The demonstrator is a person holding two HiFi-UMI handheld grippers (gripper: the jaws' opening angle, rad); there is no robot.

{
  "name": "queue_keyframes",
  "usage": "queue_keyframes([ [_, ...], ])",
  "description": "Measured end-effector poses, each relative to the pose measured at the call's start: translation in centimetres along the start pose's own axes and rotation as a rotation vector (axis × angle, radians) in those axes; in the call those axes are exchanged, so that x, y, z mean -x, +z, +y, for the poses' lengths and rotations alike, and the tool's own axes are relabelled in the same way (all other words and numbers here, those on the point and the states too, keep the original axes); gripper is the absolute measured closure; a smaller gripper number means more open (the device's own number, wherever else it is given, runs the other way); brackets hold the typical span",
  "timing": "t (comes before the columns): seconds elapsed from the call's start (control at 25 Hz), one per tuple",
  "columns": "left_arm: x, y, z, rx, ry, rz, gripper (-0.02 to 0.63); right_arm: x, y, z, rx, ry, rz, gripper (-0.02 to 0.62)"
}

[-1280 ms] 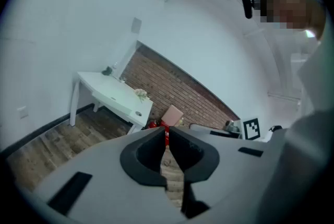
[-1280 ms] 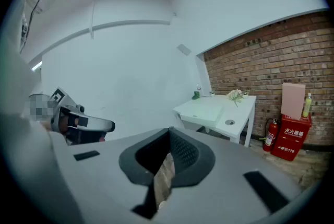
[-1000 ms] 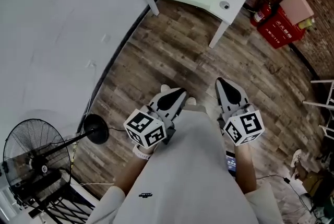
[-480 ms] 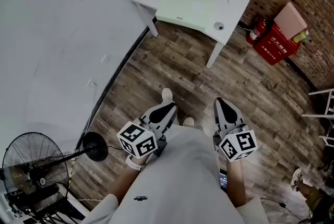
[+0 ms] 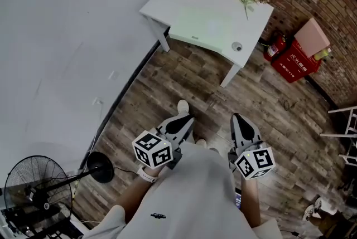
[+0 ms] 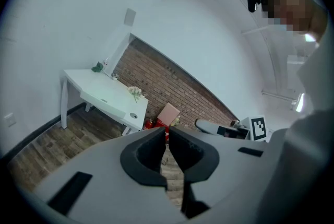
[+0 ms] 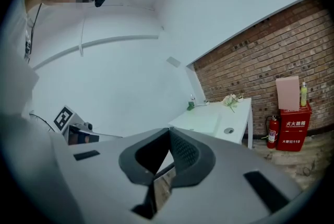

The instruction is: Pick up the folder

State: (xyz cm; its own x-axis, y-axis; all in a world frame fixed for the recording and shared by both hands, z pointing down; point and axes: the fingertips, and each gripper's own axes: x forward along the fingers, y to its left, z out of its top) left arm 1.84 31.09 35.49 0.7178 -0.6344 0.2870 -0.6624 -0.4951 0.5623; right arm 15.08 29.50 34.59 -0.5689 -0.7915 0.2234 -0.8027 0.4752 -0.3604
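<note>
I'm on the approach; the table (image 5: 165,5) stands at twelve o'clock, well apart. Left gripper (image 5: 186,118) and right gripper (image 5: 238,117) are both closed, empty; next I should walk closer and open up.

Ahead and to the right of my right claw (image 7: 168,132), I read white Chinese characters, 灭火器箱, on the red box (image 7: 292,129); the line beneath is too small to read.

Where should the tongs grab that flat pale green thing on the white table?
By its near edge, coming in low from the front. The pale green thing, likely the folder, lies flat on the white table, so pinching from above probably finds nothing. The left tongs and right tongs are shut; open them first. Whether that edge overhangs is too far to tell.
</note>
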Motion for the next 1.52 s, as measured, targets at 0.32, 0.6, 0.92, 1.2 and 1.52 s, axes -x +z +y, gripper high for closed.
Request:
queue_keyframes([
  [0.32,-4.6,5.2,4.3,-0.06,-0.023,0.01,0.572,-5.4,1.7,-2.9,-0.022,-0.047,0.023,0.588],
  [0.6,-6.9,10.7,10.3,-0.029,-0.011,-0.011,0.572,-12.0,4.6,-4.6,-0.01,-0.088,0.035,0.588],
  [0.92,-9.9,17.1,16.3,-0.062,-0.044,0.0,0.572,-19.2,7.8,-6.5,-0.043,-0.145,0.027,0.588],
  [1.2,-11.3,20.0,20.8,-0.048,-0.074,0.022,0.572,-24.6,9.3,-6.8,-0.06,-0.168,0.001,0.588],
  [1.52,-12.8,22.2,22.0,-0.066,-0.117,0.024,0.572,-26.7,9.7,-7.0,-0.062,-0.172,0.005,0.588],
])
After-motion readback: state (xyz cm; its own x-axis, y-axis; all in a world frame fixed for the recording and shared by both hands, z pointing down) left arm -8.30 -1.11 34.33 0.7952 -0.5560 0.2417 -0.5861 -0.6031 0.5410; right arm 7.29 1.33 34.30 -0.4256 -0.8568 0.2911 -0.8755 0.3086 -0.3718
